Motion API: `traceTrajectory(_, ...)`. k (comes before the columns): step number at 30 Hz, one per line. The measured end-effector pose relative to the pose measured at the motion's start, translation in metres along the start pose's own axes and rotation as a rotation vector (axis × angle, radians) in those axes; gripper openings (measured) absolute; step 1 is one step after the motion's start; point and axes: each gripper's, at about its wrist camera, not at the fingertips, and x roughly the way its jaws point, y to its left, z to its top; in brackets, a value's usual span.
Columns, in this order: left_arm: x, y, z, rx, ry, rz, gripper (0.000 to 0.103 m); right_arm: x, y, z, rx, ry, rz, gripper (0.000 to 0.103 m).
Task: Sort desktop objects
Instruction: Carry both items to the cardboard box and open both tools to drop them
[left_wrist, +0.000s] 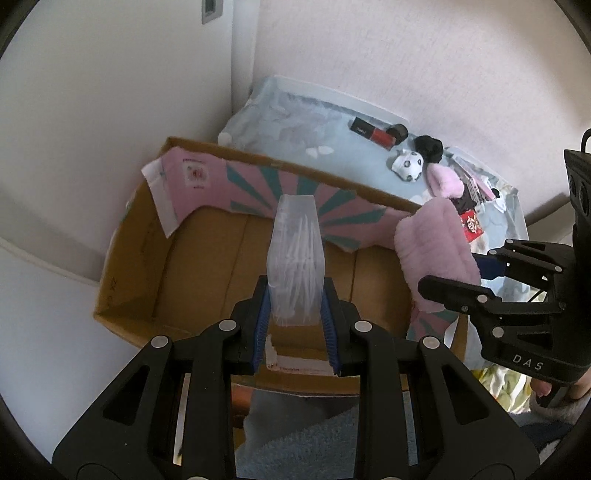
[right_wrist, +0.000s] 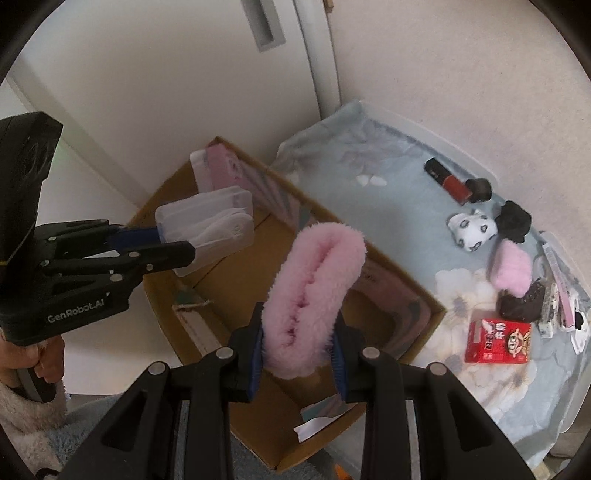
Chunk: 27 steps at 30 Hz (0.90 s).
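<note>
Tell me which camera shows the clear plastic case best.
The right wrist view: the clear plastic case shows its broad side there, white sticks inside, clamped in the left tool over the cardboard box. The left wrist view shows only its narrow edge, end-on.

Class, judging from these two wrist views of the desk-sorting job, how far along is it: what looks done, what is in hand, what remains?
Done: nothing visibly sorted; the cardboard box shows a bare floor.
In hand: left gripper clamps a clear plastic case, right gripper a fluffy pink item, both above the box.
Left: on the blue cloth, a lipstick, spotted sock, black scrunchie, red packet and more.
</note>
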Motion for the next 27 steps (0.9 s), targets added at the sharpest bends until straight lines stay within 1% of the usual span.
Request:
traceTrajectory(8, 0.004, -0.006, 0.002, 0.007, 0.005, 0.004, 0.024, 0.002, 0.000, -0.004, 0.008, 0.011, 0.007, 0.028)
traceTrajectory(10, 0.006, -0.007, 0.003, 0.001, 0.011, 0.003, 0.024, 0.005, 0.000, -0.003, 0.007, 0.021, 0.007, 0.030)
traceTrajectory(12, 0.008, -0.006, 0.004, -0.015, 0.028, -0.012, 0.025, 0.009, 0.001, -0.002, 0.007, 0.049, -0.011, 0.049)
traceTrajectory(13, 0.009, -0.006, 0.004, -0.024, 0.034, -0.020, 0.030, 0.011, 0.002, -0.002, 0.010, 0.060, -0.030, 0.051)
traceTrajectory(15, 0.009, -0.005, 0.005, -0.034, 0.040, -0.023, 0.054, 0.013, 0.003, -0.003, 0.007, 0.072, -0.051, 0.059)
traceTrajectory(16, 0.009, -0.005, 0.005, -0.036, 0.033, -0.015, 0.081, 0.013, 0.005, -0.003, 0.004, 0.076, -0.058, 0.059)
traceTrajectory(17, 0.006, -0.005, 0.005, -0.037, 0.014, -0.011, 0.096, 0.013, 0.005, -0.003, 0.001, 0.077, -0.061, 0.059)
traceTrajectory(19, -0.001, -0.005, 0.005, -0.038, -0.017, -0.028, 0.097, 0.011, 0.007, -0.004, -0.011, 0.071, -0.075, 0.059)
traceTrajectory(20, -0.003, -0.005, 0.007, -0.037, -0.021, -0.035, 0.097, 0.010, 0.008, -0.004, -0.016, 0.067, -0.082, 0.059)
traceTrajectory(23, -0.004, -0.006, 0.012, -0.028, -0.025, -0.027, 0.097, 0.006, 0.008, -0.004, -0.015, 0.053, -0.102, 0.059)
traceTrajectory(25, -0.004, -0.007, 0.015, -0.025, -0.025, -0.032, 0.097, 0.003, 0.003, -0.002, 0.006, 0.042, -0.104, 0.071)
traceTrajectory(26, -0.004, -0.008, 0.017, -0.022, -0.023, -0.037, 0.097, 0.000, 0.000, -0.001, 0.018, 0.032, -0.102, 0.085)
traceTrajectory(27, -0.003, -0.010, 0.019, -0.018, -0.022, -0.041, 0.097, -0.004, -0.003, -0.001, 0.030, 0.018, -0.099, 0.088)
